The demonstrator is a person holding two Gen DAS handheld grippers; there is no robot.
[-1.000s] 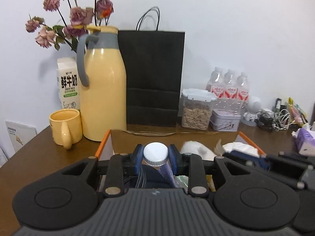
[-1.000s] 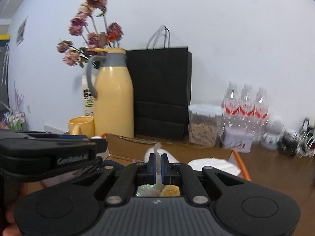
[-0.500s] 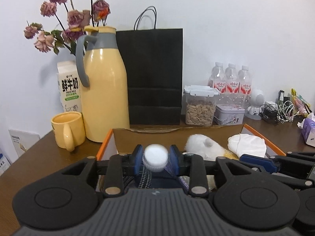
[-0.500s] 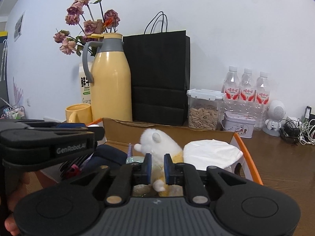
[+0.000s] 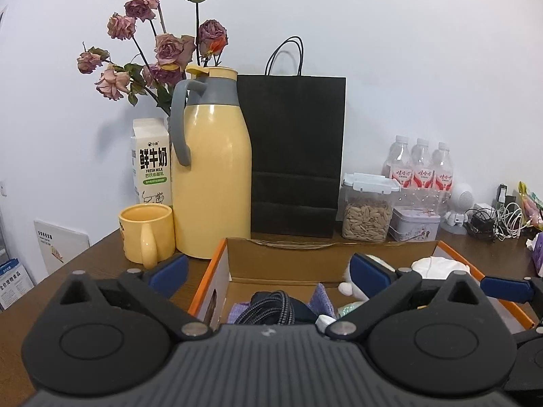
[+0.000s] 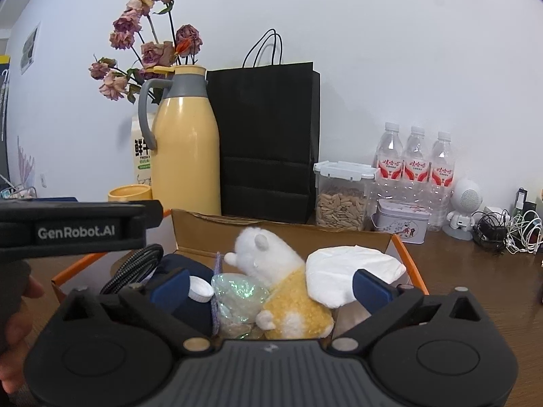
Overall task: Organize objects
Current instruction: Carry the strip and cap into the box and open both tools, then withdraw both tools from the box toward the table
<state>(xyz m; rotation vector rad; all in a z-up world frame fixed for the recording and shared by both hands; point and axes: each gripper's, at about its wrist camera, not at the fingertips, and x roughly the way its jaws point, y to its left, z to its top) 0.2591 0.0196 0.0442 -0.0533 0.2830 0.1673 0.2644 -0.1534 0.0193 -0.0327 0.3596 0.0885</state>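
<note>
An orange-edged cardboard box [image 5: 207,285] [image 6: 412,264] sits on the brown table. Inside lie a white-and-yellow plush toy [image 6: 281,285], a white-capped bottle [image 6: 200,288] [image 5: 324,320], a glittery bag [image 6: 237,295], a white cloth [image 6: 349,271] and a black braided cable [image 5: 268,308]. My left gripper [image 5: 269,274] hovers over the box's left part, its jaws opening wide with nothing between the pads. My right gripper [image 6: 271,288] hangs over the plush, its jaws opening too; the toy lies between the fingers untouched.
Behind the box stand a yellow thermos [image 5: 212,176], a yellow mug [image 5: 146,232], a milk carton [image 5: 151,166], a black paper bag [image 5: 295,156], a seed jar [image 5: 366,213], a tin [image 5: 414,227] and water bottles [image 5: 420,169]. Cables [image 5: 499,220] lie at the far right.
The left gripper let go of the white-capped bottle, which now lies in the box. The right gripper released the plush toy. Both sets of jaws have spread wide.
</note>
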